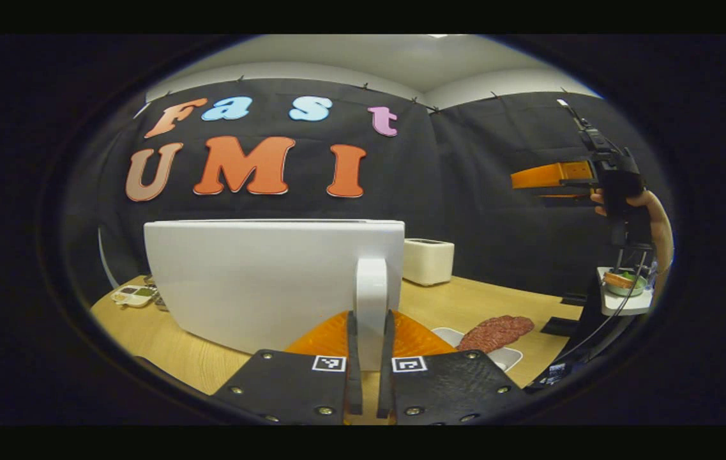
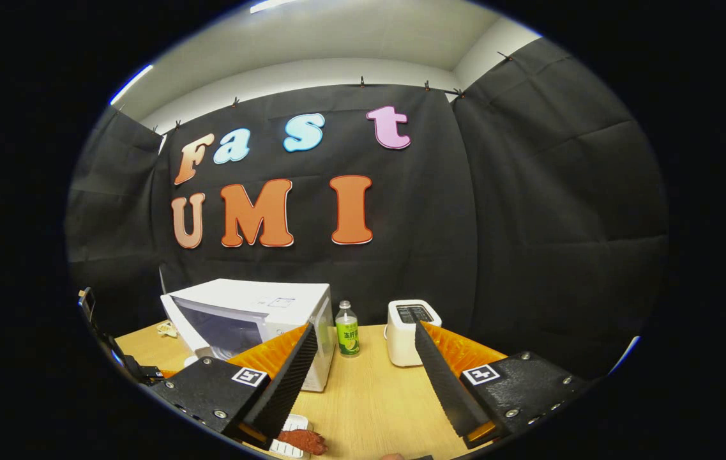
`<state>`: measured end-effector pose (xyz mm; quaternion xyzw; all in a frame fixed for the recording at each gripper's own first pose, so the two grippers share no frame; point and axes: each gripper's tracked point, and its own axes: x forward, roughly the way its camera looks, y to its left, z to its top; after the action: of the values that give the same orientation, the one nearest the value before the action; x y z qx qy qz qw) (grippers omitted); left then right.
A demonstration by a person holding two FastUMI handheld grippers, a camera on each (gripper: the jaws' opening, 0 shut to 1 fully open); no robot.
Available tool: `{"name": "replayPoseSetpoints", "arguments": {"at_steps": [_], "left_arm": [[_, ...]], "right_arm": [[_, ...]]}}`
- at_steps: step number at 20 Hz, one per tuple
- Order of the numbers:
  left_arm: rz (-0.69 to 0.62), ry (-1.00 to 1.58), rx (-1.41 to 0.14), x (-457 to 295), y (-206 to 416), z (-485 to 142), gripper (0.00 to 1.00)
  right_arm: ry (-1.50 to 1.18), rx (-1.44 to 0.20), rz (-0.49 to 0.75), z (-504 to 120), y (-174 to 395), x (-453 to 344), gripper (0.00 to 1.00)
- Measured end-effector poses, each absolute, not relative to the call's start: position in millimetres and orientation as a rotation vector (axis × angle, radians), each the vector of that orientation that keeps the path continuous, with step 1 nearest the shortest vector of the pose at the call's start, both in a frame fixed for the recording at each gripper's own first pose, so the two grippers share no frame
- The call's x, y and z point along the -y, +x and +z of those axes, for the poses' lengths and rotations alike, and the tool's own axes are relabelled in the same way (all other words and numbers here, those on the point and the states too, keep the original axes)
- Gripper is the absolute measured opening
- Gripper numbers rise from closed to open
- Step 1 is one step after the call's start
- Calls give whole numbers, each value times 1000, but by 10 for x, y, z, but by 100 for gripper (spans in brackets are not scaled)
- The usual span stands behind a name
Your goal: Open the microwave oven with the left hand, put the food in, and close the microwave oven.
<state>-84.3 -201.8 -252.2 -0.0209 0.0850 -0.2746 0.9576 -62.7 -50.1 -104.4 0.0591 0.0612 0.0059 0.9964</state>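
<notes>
a: status on the microwave oven (image 2: 254,319)?
b: door (image 1: 273,281) is swung partway open. left gripper (image 1: 370,383) is clenched on the door handle (image 1: 371,300), both fingers pressed against its sides. so the open step is underway, looks nearly done.
a: food?
b: slab of red meat on a white tray (image 1: 508,356), on the wooden table (image 1: 465,300) just right of the open door. not picked up yet. in the right gripper view the same meat (image 2: 302,441) sits low, below that gripper's fingers.
a: right gripper?
b: right gripper (image 2: 366,377) is released, jaws wide apart, nothing between them, held up above the table. from the left gripper view it's high and well apart from the food (image 1: 497,332).
a: remaining?
b: my read: finish the swing, grab the food, load it, shut the door. toaster (image 2: 410,332) and green bottle (image 2: 347,329) stand beside the oven, out of the path.
</notes>
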Motion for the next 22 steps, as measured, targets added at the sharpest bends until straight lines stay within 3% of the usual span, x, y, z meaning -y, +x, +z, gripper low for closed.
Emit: {"name": "replayPoseSetpoints", "arguments": {"at_steps": [1,2,5,8,9,11,12,16,18,21,22], "left_arm": [[-559,-41,-174,1958,-915,-2510,5],[-559,-39,-178,1891,-979,-2506,11],[-552,-34,-187,1685,-1148,-2469,11],[-539,-41,-202,1463,-1302,-2454,6],[-533,-43,-206,1387,-1347,-2438,11],[-514,-46,-212,1213,-1440,-2426,11],[-503,-49,-215,1136,-1487,-2423,4],[-448,-61,-219,766,-1654,-2389,4],[-411,-62,-217,555,-1717,-2380,17],[-335,-77,-220,196,-1839,-2366,3],[-302,-82,-221,63,-1867,-2365,4]], "right_arm": [[119,-124,17,-1050,-625,449,95],[120,-126,22,-1063,-626,407,95],[127,-133,42,-1082,-633,259,95],[130,-136,64,-1089,-635,97,95],[130,-137,70,-1090,-635,43,95],[131,-139,86,-1086,-644,-86,95],[133,-139,95,-1098,-641,-142,95],[134,-142,133,-1095,-658,-406,95],[131,-144,152,-1098,-673,-543,95],[129,-148,177,-1120,-704,-741,95],[127,-150,186,-1147,-726,-797,93]]}}
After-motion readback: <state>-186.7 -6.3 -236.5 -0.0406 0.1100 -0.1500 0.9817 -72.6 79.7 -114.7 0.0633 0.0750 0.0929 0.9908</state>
